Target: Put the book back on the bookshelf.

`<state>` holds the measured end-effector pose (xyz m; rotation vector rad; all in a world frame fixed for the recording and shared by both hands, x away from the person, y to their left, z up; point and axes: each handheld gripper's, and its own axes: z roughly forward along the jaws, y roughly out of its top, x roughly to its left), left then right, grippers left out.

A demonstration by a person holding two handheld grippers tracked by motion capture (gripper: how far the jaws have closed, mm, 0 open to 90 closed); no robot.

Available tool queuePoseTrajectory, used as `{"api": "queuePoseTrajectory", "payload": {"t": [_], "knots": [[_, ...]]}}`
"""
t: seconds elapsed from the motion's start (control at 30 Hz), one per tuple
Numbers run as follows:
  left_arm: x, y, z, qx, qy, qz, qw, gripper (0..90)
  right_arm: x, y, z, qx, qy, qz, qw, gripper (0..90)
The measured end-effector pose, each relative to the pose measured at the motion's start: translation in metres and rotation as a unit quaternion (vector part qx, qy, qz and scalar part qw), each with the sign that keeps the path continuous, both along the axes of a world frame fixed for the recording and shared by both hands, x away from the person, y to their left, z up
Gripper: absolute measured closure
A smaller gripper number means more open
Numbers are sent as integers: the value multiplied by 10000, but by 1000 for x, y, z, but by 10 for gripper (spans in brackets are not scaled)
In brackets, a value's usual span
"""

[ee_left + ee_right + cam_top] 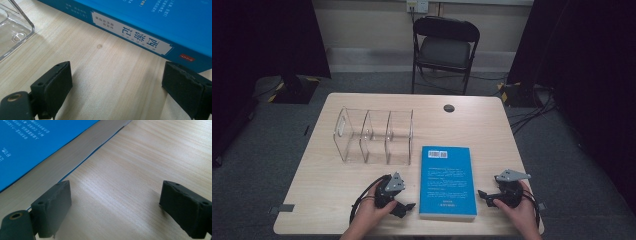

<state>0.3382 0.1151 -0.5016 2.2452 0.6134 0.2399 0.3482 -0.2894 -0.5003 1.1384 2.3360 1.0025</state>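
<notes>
Closest to me in the high view are my two hands at the near edge of the table (337, 200), one on each side of the blue book (447, 180). I will use the book as my marker and go from left to right.

Far to the left of the book, and a bit behind it, stands the clear plastic rack (373, 136) with its three slots. It is near the book's far left corner but not touching it.

Next comes my left gripper (404, 207), just left of the book's near corner. Its jaws are wide open and hold nothing — I see only bare wood between them in the left gripper view. In that view the book's spine with its white label (132, 37) lies just past the jaws, and one jaw tip sits right by the spine, though I cannot tell if it touches.

Then the book itself, lying flat with its back cover up, near the middle of the table and close to the near edge.

Right of the book is my right gripper (483, 195), pointing at the book's page side. Its jaws are wide open too — nothing is in them. In the right gripper view the page edges (75, 155) run just beside one jaw.

Behind the book, past the table, stands a dark chair (445, 47).
</notes>
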Motion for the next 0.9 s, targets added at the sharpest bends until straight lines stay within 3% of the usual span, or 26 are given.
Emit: {"api": "queuePoseTrajectory", "payload": {"t": [0.2, 0.37, 0.4, 0.5, 0.53, 0.57, 0.6, 0.63, 0.67, 0.7, 0.73, 0.83, 0.9], "knots": [[0, 0, 0, -4, 0, 1, 10000, 90, 0, -1, 0, 4, -6, 41, 10000, 99], [0, 0, 0, -3, 3, 1, 10000, 87, -1, -3, 2, 46, 8, -51, 10000, 158], [1, 1, 1, 147, -43, -57, 9999, 87, -1, -4, 3, 38, 69, -50, 10000, 169], [2, -1, 0, 134, 34, 16, 9999, 49, -4, -5, 13, -79, -8, 29, 10000, 201], [2, -1, 1, 151, 26, 4, 9999, 46, -7, -4, 23, 74, -131, 51, 9999, 242], [2, -1, 1, 151, 26, 4, 9999, 46, -7, -4, 23, 74, -131, 51, 9999, 242], [2, -1, 1, 170, 11, 11, 9999, 46, -9, -3, 31, 296, -188, 84, 9993, 261], [2, -1, 1, 170, 11, 11, 9999, 46, -9, -3, 31, 296, -188, 84, 9993, 261], [2, -1, 1, 162, 10, 12, 9999, 46, -9, 1, 34, 584, -86, 126, 9982, 267], [2, -1, 1, 162, 10, 12, 9999, 46, -9, 5, 34, 669, -23, 193, 9976, 292], [2, -1, 1, 164, 10, 13, 9999, 46, -10, 9, 33, 655, 41, 303, 9974, 332], [2, -1, 1, 163, 10, 13, 9999, 46, -9, 17, 32, 501, 134, 373, 9980, 325], [2, -1, 1, 164, 12, 12, 9999, 46, -7, 21, 32, 588, 190, 393, 9973, 322]]}}
